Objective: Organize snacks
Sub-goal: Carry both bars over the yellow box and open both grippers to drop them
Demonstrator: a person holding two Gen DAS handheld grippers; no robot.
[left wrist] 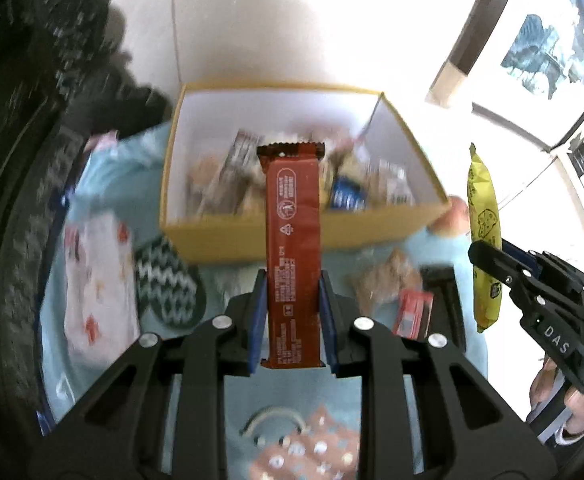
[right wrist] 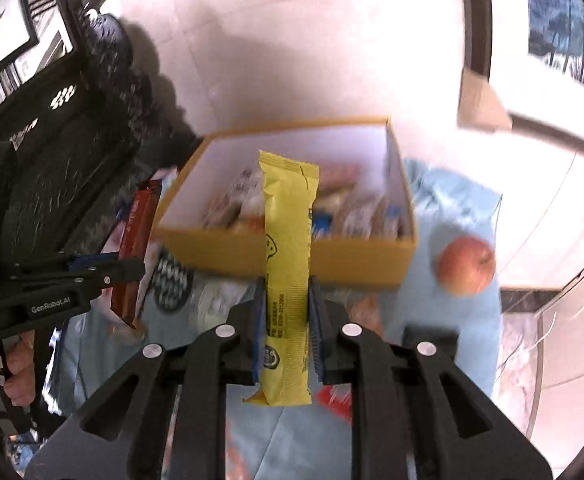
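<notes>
The yellow box (left wrist: 292,236) sat on the light blue cloth (left wrist: 104,176) over the tabletop, already holding several wrapped snacks. I judged I was mid-carry toward it. My left claw (left wrist: 293,316) pinched a brown snack bar (left wrist: 293,248), and my right claw (right wrist: 285,320) pinched a yellow snack bar (right wrist: 288,264), both poised just short of the near wall. Next I needed to clear that wall and release inside. An apple (right wrist: 467,265), a knitted coaster (left wrist: 168,280) and a small red packet (left wrist: 413,312) lay nearby, none blocking.
</notes>
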